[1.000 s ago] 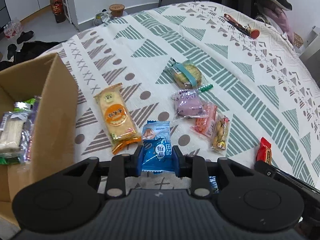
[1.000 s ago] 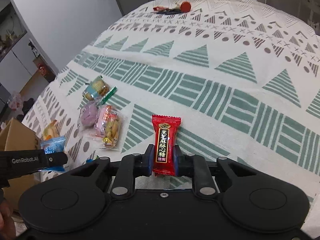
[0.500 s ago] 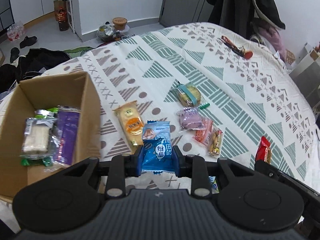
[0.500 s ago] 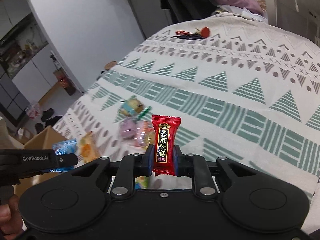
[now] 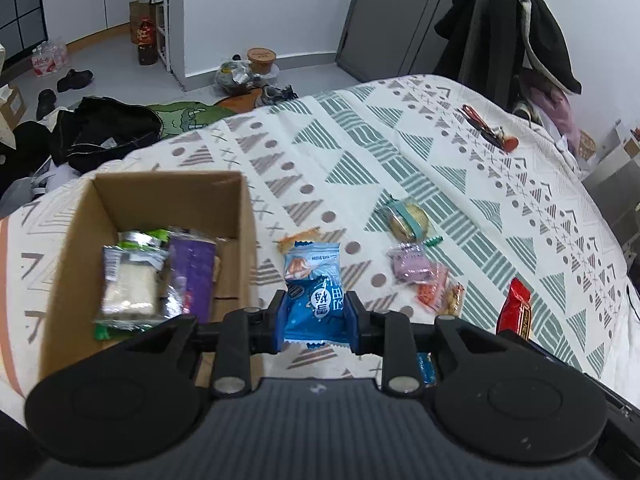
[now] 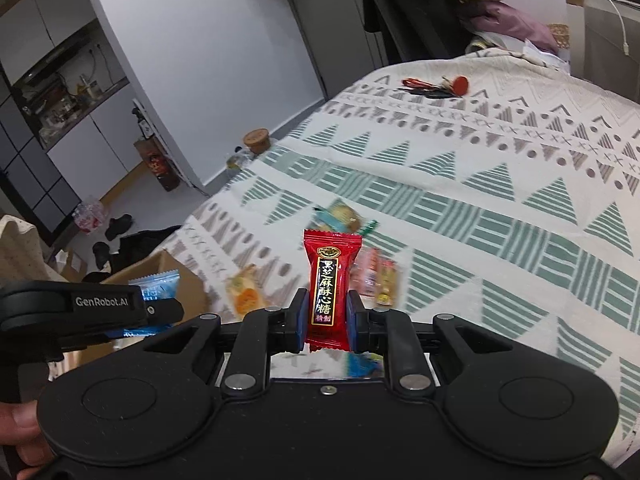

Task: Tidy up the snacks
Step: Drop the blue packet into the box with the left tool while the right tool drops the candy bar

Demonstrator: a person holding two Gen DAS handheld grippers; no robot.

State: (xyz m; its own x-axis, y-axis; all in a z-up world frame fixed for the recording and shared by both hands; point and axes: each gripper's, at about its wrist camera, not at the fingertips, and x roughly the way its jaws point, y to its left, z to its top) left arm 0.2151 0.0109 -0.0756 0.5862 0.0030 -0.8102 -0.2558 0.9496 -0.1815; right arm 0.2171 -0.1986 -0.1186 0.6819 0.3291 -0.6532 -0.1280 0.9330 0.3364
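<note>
My left gripper (image 5: 315, 322) is shut on a blue snack packet (image 5: 314, 288), held above the bed just right of the open cardboard box (image 5: 72, 240). Several wrapped snacks (image 5: 128, 280) lie inside the box. My right gripper (image 6: 328, 320) is shut on a red candy packet (image 6: 329, 280), raised over the bed; that packet (image 5: 516, 312) also shows at the right of the left wrist view. The left gripper with the blue packet (image 6: 154, 284) appears at the left of the right wrist view.
Loose snacks lie on the patterned bedspread (image 5: 440, 168): a biscuit pack with a teal band (image 5: 404, 218), a purple packet (image 5: 410, 266), an orange-pink packet (image 5: 436, 296), a yellow-orange cracker pack (image 6: 244, 292). Keys with a red tag (image 5: 488, 130) lie far back. Clothes and shoes litter the floor (image 5: 100, 128).
Both grippers have risen and pulled back, each still holding its packet. The left gripper has shifted so the box interior now shows in full.
</note>
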